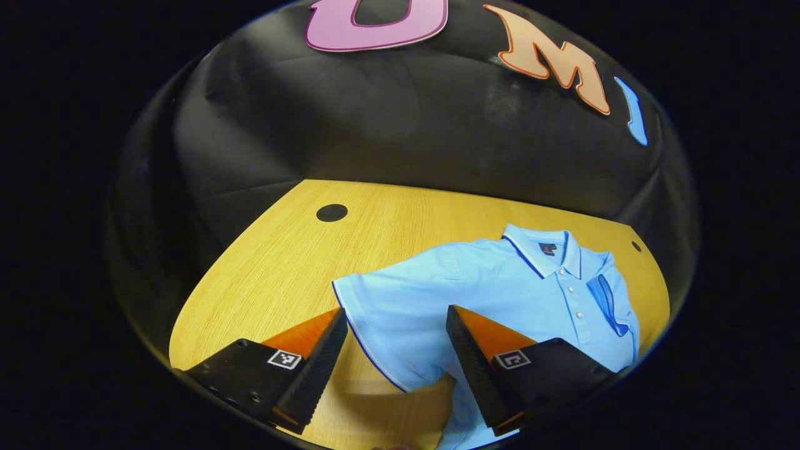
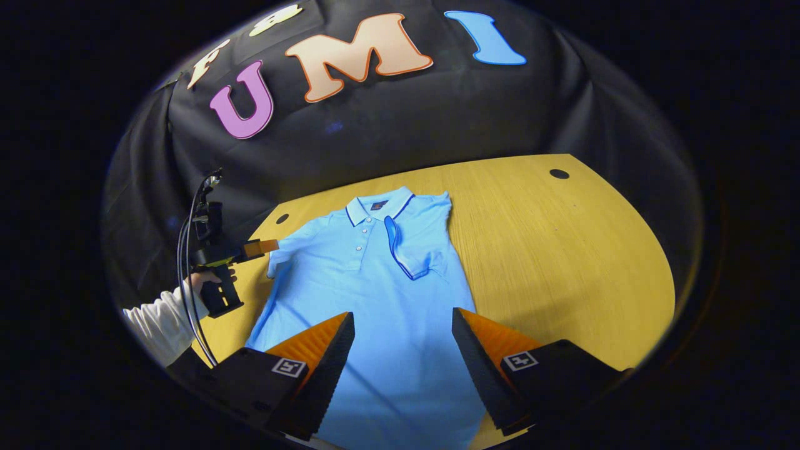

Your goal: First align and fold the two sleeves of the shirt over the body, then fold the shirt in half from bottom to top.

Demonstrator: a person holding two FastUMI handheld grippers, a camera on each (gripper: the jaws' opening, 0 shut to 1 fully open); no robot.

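A light blue polo shirt (image 2: 375,294) lies flat on the wooden table (image 2: 562,262), collar toward the far wall. One sleeve (image 2: 409,253) is folded in over the chest; it also shows in the left gripper view as the folded sleeve (image 1: 609,303). The other sleeve (image 1: 387,306) lies spread out to the side. My left gripper (image 1: 395,312) is open just above that spread sleeve, its hem between the fingers. In the right gripper view a hand holds the left gripper (image 2: 265,245) at the sleeve's edge. My right gripper (image 2: 403,315) is open above the shirt's lower body, holding nothing.
Bare wood of the table (image 1: 281,262) stretches beside the spread sleeve. A round black cable hole (image 1: 332,212) sits near the far edge, and another hole (image 2: 559,174) on the opposite side. A white-sleeved arm (image 2: 162,319) and cables (image 2: 187,250) are at the table's side.
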